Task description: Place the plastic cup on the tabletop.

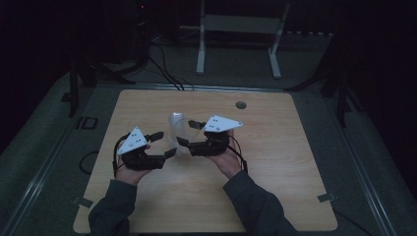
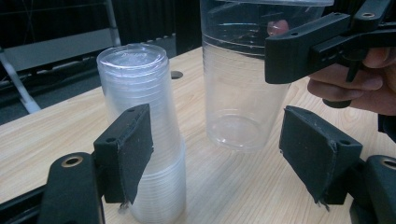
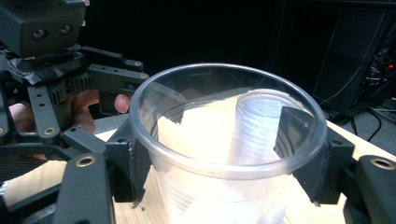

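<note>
My right gripper [image 3: 224, 186] clamps a single clear plastic cup [image 3: 224, 154] just below its rim, lifted beside the upturned stack of cups [image 2: 142, 121] on the wooden table [image 1: 275, 162]. My left gripper [image 2: 224, 158] waits with jaws apart (nothing between them). Squeezing gently should keep the thin wall from buckling.

Lab or studio, as I see it: dark room, lone table [image 1: 275, 196], floor cables [image 1: 164, 69], white stand [image 1: 241, 29], equipment rack [image 3: 359, 56].
</note>
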The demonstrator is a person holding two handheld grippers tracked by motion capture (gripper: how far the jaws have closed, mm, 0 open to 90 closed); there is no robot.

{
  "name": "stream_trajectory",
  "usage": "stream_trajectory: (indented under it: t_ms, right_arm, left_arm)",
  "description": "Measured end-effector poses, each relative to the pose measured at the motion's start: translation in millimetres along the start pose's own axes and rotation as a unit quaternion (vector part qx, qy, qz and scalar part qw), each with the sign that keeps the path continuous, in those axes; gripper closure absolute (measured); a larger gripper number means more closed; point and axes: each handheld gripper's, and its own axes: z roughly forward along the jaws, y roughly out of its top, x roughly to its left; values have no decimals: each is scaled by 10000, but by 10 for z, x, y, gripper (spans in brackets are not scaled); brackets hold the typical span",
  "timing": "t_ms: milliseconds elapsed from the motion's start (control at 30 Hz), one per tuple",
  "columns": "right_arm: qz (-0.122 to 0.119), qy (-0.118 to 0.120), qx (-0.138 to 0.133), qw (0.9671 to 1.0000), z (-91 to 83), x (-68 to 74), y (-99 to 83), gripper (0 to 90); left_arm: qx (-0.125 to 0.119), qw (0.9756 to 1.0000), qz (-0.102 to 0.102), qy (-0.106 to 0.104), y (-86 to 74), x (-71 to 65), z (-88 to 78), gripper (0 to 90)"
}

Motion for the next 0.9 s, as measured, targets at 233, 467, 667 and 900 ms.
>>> stream_trajectory:
  t_ms: [233, 467, 667, 900]
  right_arm:
    - [16, 10, 27, 10000, 8, -9, -39, 297]
    - [27, 22, 38, 10000, 19, -8, -60, 298]
    - [34, 28, 60, 10000, 22, -10, -84, 299]
    - [52, -6, 85, 10000, 19, -23, -128, 300]
  left_arm:
    - [-20, 10000, -14, -8, 4, 3, 3, 263]
    - [-35, 10000, -13, -3, 11, 11, -9, 263]
    - [-56, 10000, -12, 2, 20, 16, -13, 263]
    - [-58, 10000, -5, -5, 25, 12, -27, 263]
